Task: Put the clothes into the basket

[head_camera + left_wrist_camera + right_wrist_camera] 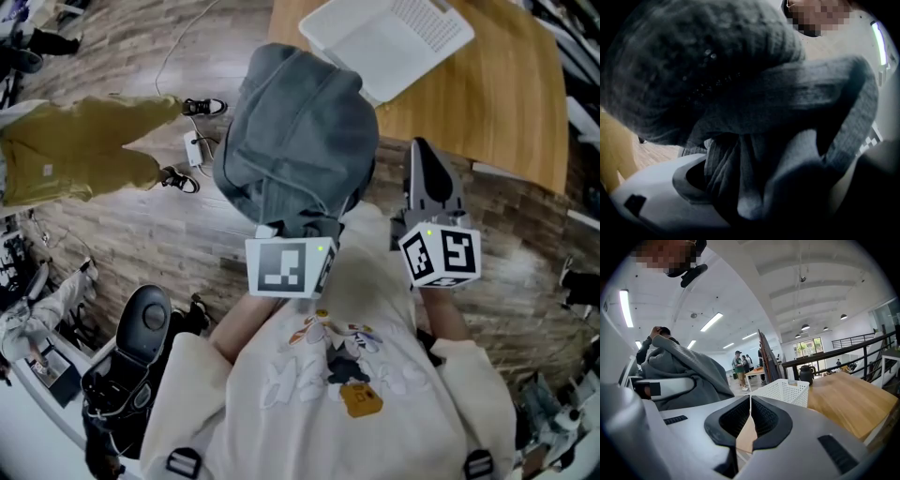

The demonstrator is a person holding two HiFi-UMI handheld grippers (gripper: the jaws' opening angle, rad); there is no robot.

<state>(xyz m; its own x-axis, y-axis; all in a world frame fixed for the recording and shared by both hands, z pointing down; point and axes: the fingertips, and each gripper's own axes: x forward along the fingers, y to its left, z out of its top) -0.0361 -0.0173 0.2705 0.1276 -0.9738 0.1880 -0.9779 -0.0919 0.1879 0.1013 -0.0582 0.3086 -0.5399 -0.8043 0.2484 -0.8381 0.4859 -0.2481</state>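
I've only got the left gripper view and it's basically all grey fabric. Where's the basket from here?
Observer: The white basket sits on the wooden table, just beyond the grey garment in the head view.
Operator: Is the right gripper helping hold the cloth?
Observer: No. The right gripper is shut on nothing, off to the garment's right and not touching it.
Operator: Is the cloth trailing down?
Observer: Mostly not. The right gripper view shows it heaped on top of the left gripper.
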